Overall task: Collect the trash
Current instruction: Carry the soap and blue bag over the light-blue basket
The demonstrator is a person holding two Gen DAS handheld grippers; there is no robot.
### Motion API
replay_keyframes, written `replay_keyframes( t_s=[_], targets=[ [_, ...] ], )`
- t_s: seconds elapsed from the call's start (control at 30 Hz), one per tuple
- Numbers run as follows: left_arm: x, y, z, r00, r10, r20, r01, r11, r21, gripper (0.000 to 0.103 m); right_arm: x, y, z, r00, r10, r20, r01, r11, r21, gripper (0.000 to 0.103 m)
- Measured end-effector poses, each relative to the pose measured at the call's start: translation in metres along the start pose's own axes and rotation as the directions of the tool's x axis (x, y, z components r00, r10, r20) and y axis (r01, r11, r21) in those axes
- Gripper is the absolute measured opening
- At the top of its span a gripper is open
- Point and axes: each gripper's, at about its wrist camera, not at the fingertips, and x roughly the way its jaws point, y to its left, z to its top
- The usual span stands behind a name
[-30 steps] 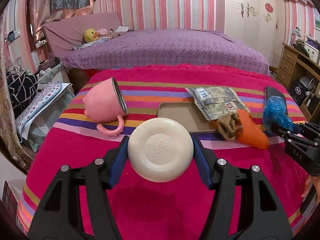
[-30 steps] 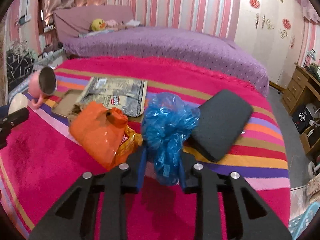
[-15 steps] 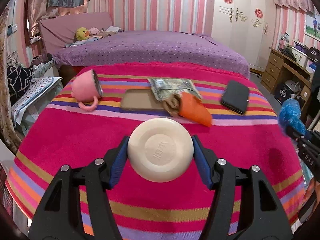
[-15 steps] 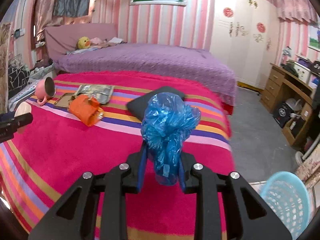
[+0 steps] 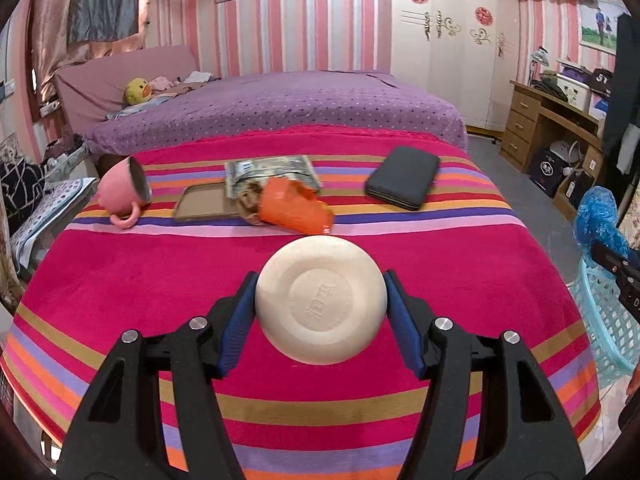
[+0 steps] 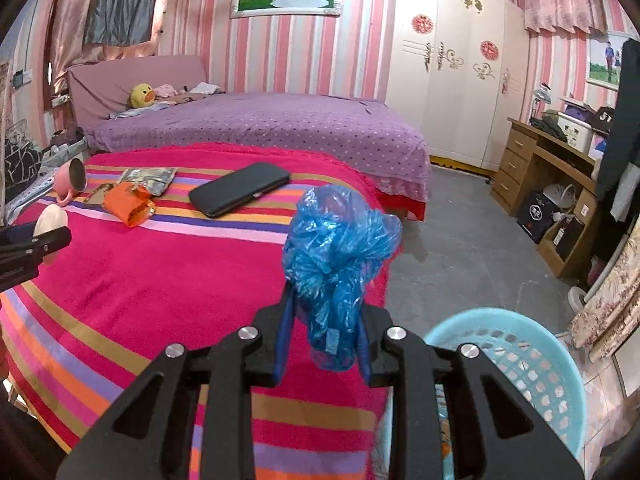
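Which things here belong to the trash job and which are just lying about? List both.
Belongs to the job:
- blue plastic bag, in the right gripper
- cream bowl, in the left gripper
- orange wrapper
- printed packet
- light blue basket

Lying about:
- pink mug
- black case
- brown tray
- duck plush

**Both grippers loaded**

The left gripper (image 5: 321, 300) points downward, blue pads pressed against both sides of a cream bowl (image 5: 321, 300). The right gripper (image 6: 324, 328) tilts down too, its narrower jaws pinching a crumpled blue plastic bag (image 6: 336, 248).
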Motion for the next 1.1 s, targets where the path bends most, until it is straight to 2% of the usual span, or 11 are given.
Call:
replay_keyframes(
  t_s=[0.4,0.63,0.8,0.97,1.1],
  targets=[
    [0.007,-0.04,-0.003,1.0,-0.024,-0.01,0.025,0.999,0.039,0.061,-0.008,-0.053,-0.022,0.999,-0.05,-0.021,0.051,0.997,0.054,0.027],
    [0.003,-0.076,0.005,0.999,-0.05,0.002,0.049,0.995,0.085,0.061,-0.013,-0.087,-0.029,0.996,-0.086,-0.029,0.088,0.991,0.101,0.027],
    [-0.001,-0.115,0.013,0.995,-0.105,0.003,0.104,0.991,0.089,0.061,-0.019,-0.11,-0.035,0.994,-0.111,-0.026,0.113,0.985,0.132,0.027],
    [-0.004,-0.169,0.011,0.989,-0.149,0.011,0.146,0.978,0.149,0.061,-0.023,-0.142,-0.044,0.988,-0.153,-0.032,0.156,0.976,0.154,0.027],
    [-0.006,-0.216,0.001,0.978,-0.209,-0.011,0.207,0.959,0.193,0.061,-0.029,-0.169,-0.055,0.984,-0.176,-0.027,0.178,0.963,0.205,0.027]
  ],
)
